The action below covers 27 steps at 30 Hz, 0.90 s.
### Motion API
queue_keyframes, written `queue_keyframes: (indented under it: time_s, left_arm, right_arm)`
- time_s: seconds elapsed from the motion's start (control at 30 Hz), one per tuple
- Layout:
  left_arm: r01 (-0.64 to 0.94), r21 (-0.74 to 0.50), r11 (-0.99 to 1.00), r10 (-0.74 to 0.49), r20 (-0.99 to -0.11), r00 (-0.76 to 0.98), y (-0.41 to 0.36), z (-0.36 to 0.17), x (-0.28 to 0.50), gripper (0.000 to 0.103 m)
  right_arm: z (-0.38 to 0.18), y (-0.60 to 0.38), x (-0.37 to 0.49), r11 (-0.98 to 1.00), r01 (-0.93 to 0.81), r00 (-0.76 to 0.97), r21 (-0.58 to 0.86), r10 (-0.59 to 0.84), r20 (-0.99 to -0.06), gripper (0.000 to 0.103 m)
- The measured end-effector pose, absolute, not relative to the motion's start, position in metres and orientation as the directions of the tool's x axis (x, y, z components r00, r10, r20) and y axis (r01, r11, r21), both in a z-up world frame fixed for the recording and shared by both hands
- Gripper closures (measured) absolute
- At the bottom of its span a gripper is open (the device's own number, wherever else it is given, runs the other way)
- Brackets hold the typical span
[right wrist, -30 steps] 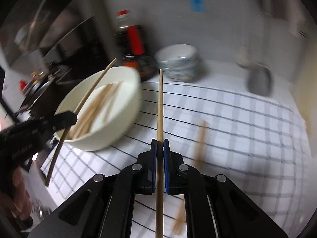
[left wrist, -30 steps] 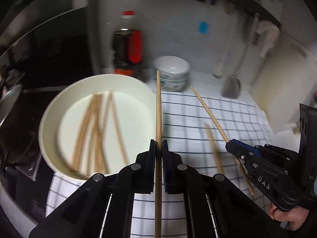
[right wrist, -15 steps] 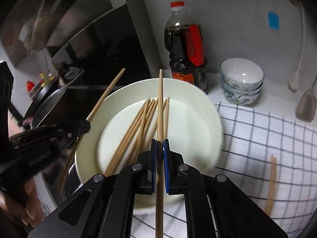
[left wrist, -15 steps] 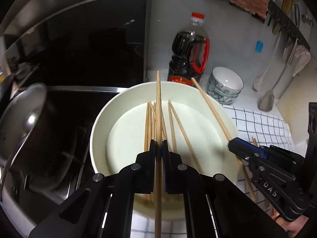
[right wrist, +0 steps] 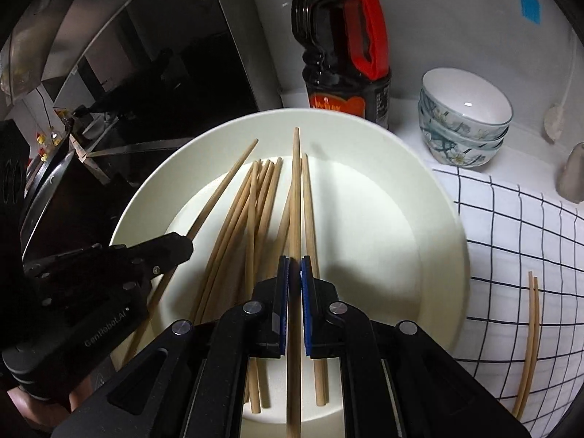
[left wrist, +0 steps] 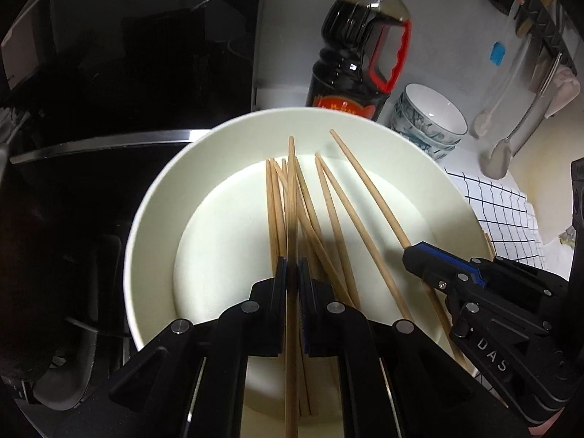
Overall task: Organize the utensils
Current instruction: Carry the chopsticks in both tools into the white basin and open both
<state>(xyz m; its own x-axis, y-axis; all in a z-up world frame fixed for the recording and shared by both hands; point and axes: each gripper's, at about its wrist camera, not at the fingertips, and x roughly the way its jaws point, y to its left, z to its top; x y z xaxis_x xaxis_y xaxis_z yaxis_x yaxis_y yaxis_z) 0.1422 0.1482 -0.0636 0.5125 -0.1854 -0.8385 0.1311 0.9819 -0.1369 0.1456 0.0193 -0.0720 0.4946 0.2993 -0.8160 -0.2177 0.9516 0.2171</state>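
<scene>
Wooden chopsticks occupy both tools: we find the left tool (left wrist: 291, 281) clamped on one chopstick (left wrist: 291, 189) and the right tool (right wrist: 294, 281) clamped on another (right wrist: 295, 189), each held above the cream bowl (right wrist: 430, 197), where more sticks (right wrist: 252, 211) lie ahead of the fingers. We judge them light, stiff and smooth; grip mid-shaft. Two sticks (right wrist: 529, 314) remain right of the right tool on the checked cloth (right wrist: 518, 226).

We see bare checked cloth (right wrist: 511, 226) right of our tongs; ahead, the sauce bottle (right wrist: 343, 47) and stacked bowls (right wrist: 463, 124) block the way.
</scene>
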Motion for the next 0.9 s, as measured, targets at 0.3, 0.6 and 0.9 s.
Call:
queue_keyframes:
  time_s: [0.3, 0.6, 0.9]
  left_arm:
    - [0.107, -0.132, 0.985, -0.167, -0.860, 0.482, 0.152, -0.081, 0.157, 0.096]
    - [0.082, -0.118, 0.990, -0.143, -0.861, 0.489, 0.157, -0.078, 0.156, 0.087]
    - [0.022, -0.100, 0.995, -0.097, -0.840, 0.535, 0.171, -0.058, 0.142, 0.032]
  right_arm:
    - [-0.087, 0.025, 0.159, 0.949, -0.229, 0.456, 0.215, 0.300, -0.838, 0.097]
    - [-0.087, 0.022, 0.160, 0.952, -0.226, 0.456, 0.205, 0.289, -0.842, 0.096]
    - [-0.069, 0.011, 0.144, 0.962, -0.203, 0.504, 0.183, 0.263, -0.823, 0.068]
